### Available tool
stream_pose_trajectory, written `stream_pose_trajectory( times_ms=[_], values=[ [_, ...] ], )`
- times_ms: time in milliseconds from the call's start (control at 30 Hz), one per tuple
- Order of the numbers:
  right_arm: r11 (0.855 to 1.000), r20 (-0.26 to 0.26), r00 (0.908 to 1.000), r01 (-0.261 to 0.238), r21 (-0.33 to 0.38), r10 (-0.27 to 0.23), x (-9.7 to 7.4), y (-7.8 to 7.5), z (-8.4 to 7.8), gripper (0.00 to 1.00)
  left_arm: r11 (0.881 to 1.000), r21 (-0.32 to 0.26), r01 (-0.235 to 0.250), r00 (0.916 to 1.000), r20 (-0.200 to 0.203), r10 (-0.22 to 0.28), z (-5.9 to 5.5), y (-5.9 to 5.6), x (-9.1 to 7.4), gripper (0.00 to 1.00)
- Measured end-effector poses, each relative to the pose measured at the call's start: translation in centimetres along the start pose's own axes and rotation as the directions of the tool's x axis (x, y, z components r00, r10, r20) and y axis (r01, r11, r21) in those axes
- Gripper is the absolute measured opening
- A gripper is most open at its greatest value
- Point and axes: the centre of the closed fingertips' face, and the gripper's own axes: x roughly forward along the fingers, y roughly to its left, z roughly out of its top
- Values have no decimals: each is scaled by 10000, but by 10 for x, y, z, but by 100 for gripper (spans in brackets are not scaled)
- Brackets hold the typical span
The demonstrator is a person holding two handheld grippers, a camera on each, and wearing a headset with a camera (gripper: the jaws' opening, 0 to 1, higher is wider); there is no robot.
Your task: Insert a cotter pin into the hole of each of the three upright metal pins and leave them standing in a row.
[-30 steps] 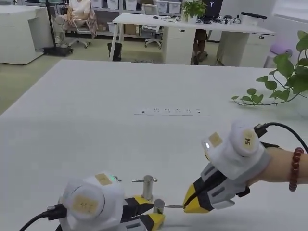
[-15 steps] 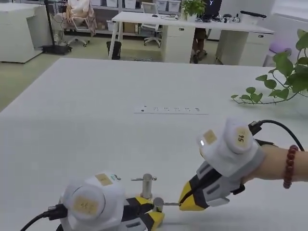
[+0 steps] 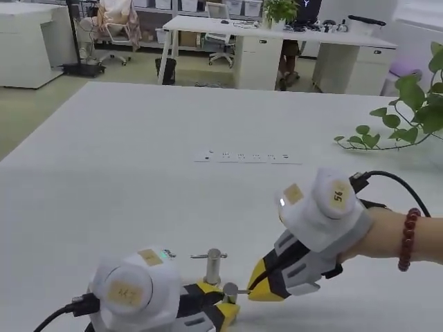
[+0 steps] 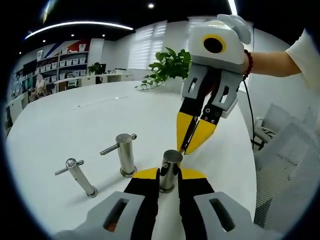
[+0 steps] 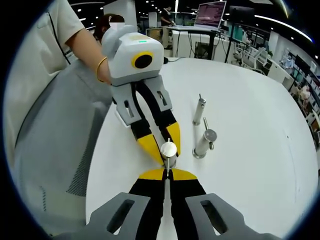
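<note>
Fitting cotter (image 3: 239, 293) to pin (image 3: 229, 292), bottom centre of head view.
Clenches left gripper (image 3: 219, 303) on the upright pin at lower centre; just right, pinches cotter in right gripper (image 3: 257, 290), its tip at the pin's head. Shows, lower left of left gripper view, two other pins (image 4: 80, 175) (image 4: 126, 155) standing, a cotter through each head.

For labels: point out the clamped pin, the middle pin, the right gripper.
clamped pin (image 4: 170, 172): left gripper view, on its shaft.
middle pin (image 4: 127, 159): left gripper view, on its shaft.
right gripper (image 4: 186, 150): left gripper view, midway between its jaws' tips.
</note>
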Motion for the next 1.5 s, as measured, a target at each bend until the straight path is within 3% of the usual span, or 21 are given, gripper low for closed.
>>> stream_pose_trajectory(
  times_ms=[167,467,667,967,1500],
  values=[
    [9999,58,10000,43,90,-44,3,0,3,4,9983,-578,10,9998,208,2,-1,1,0,13],
    [9983,228,9997,116,566,-129,6,-1,7,5,9970,-779,-6,9997,253,25,-1,0,0,13],
    [9967,153,9998,123,807,-135,2,0,3,11,9970,-778,-53,9997,245,72,-1,1,0,13],
    [9977,233,9993,271,621,-286,-1,-1,3,5,9959,-905,-26,9996,264,50,-2,1,1,13],
    [9956,357,9989,282,892,-315,3,-2,8,5,9924,-1233,-20,9997,235,50,-2,0,1,14]
  ],
)
